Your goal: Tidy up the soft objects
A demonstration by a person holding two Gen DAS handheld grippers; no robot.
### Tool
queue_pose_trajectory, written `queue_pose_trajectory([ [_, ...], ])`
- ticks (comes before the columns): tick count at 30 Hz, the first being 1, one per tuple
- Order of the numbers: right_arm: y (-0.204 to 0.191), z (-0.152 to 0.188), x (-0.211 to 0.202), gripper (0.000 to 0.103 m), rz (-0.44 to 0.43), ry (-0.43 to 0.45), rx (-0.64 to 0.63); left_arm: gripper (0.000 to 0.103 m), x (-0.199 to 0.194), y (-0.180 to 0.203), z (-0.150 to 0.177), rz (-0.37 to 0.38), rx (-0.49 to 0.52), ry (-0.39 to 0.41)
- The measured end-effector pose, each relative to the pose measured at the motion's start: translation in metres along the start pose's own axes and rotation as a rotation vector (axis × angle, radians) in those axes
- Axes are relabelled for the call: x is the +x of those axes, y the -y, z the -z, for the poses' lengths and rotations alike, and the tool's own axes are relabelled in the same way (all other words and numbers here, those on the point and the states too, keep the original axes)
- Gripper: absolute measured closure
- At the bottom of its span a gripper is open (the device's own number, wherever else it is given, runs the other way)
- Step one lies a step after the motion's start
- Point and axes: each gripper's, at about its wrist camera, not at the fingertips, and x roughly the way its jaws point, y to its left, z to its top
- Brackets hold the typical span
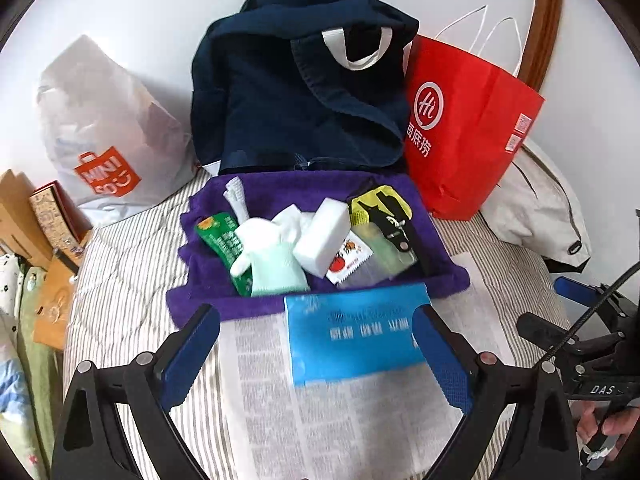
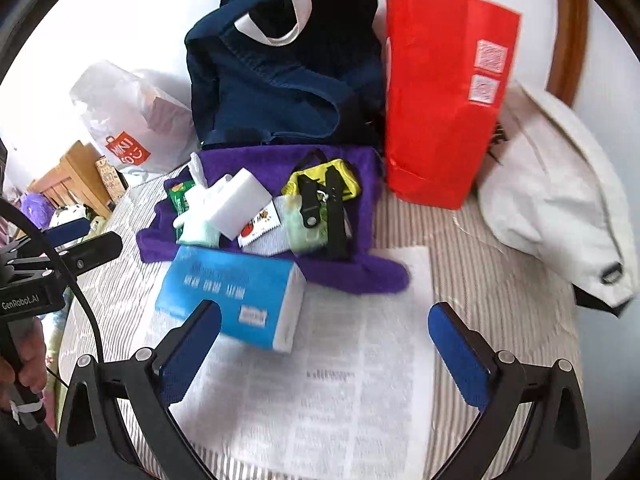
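Note:
A blue tissue pack [image 1: 360, 332] lies on a printed paper sheet [image 1: 320, 420], touching the front edge of a purple towel [image 1: 280, 192]. On the towel rest a mint glove [image 1: 272, 264], a white sponge block [image 1: 322, 236], a green packet [image 1: 220, 240], a sauce sachet [image 1: 348, 260] and a yellow pouch with black straps [image 1: 380, 204]. My left gripper [image 1: 316, 320] hangs open over the pack, its pads clear of it. My right gripper [image 2: 324, 312] is open over the paper sheet [image 2: 320, 392], with the tissue pack [image 2: 236, 296] beside its left finger.
All of this is on a striped bedcover [image 1: 128, 280]. Behind the towel stand a navy bag [image 1: 288, 100], a red paper bag [image 1: 464, 128] and a white plastic shopping bag [image 1: 108, 140]. A white jacket [image 2: 560, 200] lies at the right. Cardboard boxes [image 1: 24, 220] stand at the left.

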Motion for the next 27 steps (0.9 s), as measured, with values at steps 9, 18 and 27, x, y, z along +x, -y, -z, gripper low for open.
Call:
queue_pose_trajectory([
  [9, 0.002, 0.034, -0.035, 0.001, 0.063, 0.001, 0.013, 0.004, -0.036, 0.007, 0.034, -0.028, -0.014, 0.03],
  [18, -0.011, 0.044, -0.041, 0.001, 0.067, -0.023, -0.008, 0.004, -0.06, 0.012, 0.047, -0.023, -0.029, 0.071],
  [27, -0.019, 0.045, -0.042, 0.001, 0.081, -0.025, -0.014, 0.004, -0.063, 0.007, 0.049, -0.008, -0.054, 0.061],
])
